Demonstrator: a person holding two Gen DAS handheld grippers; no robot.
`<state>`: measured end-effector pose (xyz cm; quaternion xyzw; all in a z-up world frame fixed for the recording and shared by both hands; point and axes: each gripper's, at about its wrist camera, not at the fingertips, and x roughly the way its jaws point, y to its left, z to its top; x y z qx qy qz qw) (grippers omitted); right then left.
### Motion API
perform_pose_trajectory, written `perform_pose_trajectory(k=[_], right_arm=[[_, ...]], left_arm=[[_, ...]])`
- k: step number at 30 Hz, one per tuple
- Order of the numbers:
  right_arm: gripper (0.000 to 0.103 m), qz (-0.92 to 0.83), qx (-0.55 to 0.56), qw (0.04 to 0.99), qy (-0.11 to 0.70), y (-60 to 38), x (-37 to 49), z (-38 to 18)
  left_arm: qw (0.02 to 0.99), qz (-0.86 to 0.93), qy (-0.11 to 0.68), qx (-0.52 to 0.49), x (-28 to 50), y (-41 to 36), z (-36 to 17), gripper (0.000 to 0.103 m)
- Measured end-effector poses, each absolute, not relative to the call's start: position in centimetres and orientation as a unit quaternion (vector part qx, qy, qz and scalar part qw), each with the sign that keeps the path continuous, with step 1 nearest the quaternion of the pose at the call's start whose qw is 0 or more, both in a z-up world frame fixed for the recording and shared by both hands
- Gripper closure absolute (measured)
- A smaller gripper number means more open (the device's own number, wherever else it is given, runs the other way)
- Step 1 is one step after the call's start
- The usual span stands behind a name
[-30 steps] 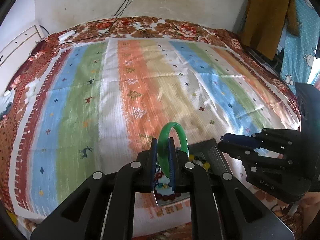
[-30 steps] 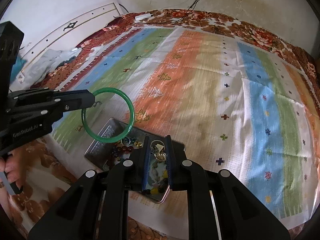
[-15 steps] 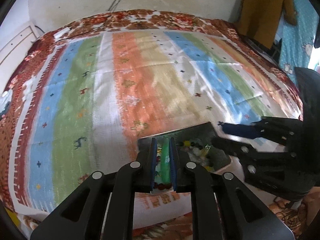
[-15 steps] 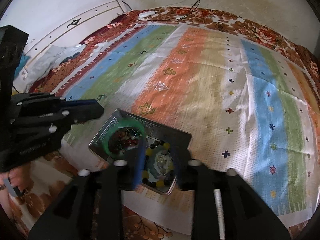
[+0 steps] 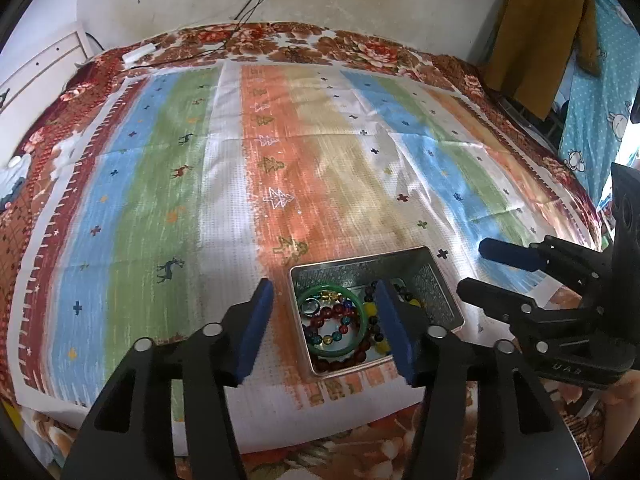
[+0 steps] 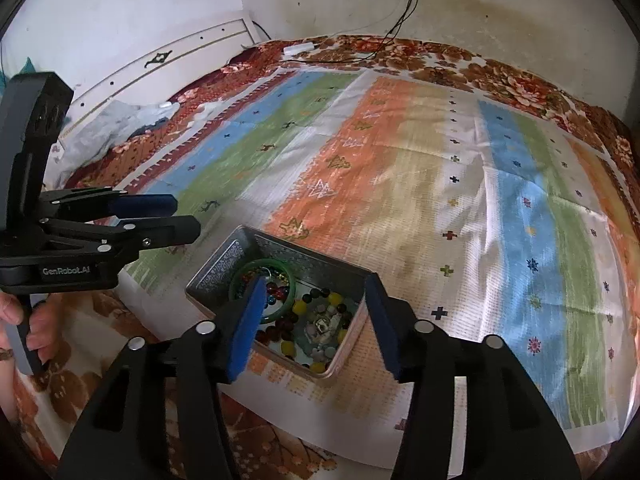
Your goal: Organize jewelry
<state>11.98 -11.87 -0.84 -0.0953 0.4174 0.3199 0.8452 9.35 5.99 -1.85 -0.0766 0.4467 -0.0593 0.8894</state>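
Note:
A silver metal tin (image 5: 434, 280) (image 6: 218, 266) sits on the striped cloth near the bed's front edge. Inside lie a green bangle (image 5: 340, 350) (image 6: 291, 282), bead bracelets (image 5: 336, 314) (image 6: 316, 298) and a small ring (image 5: 310, 306). My left gripper (image 5: 326, 326) is open and empty just above the tin's left half; it also shows in the right wrist view (image 6: 176, 218). My right gripper (image 6: 314, 320) is open and empty above the tin's right half; it also shows in the left wrist view (image 5: 476, 268).
The striped cloth (image 5: 320, 152) covers a floral bedspread (image 5: 360, 46). A white cable and plug (image 5: 138, 52) lie at the far edge by the wall. Clothes (image 5: 536, 32) hang at the far right. A white headboard (image 6: 160, 64) stands to the left.
My left gripper carried the green bangle down into the tin and opened, leaving it there. My right gripper has opened too, above the tin.

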Motion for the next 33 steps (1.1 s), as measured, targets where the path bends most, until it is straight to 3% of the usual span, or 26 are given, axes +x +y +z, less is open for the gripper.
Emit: perform_pose_trajectory(k=[3,5,16,22,33], right_arm=[[0.043,0.322,-0.087,0.846,0.416,-12.5,11.8,-0.8],[0.038,0.324,-0.081,0.847,0.414,-13.0,11.6,-0.7],[0.015,0.339,-0.066,0.848,0.402,-14.9,10.0,-0.3],[0.007,0.343,-0.059,0.855,0.385,-15.9,9.1,0.3],[0.007,0.338,-0.050,0.874,0.346,-17.9,6.2,1.0]], left_arm=[[0.890,-0.068,0.445,-0.077,9.0,5.8,-1.8,0.039],[0.888,-0.083,0.445,-0.082,8.8,5.6,-1.8,0.028],[0.895,-0.098,0.428,-0.079,6.9,4.9,-1.7,0.006],[0.903,-0.107,0.411,-0.061,4.7,3.6,-1.7,0.006],[0.938,-0.067,0.338,-0.029,1.1,2.5,-0.5,0.006]])
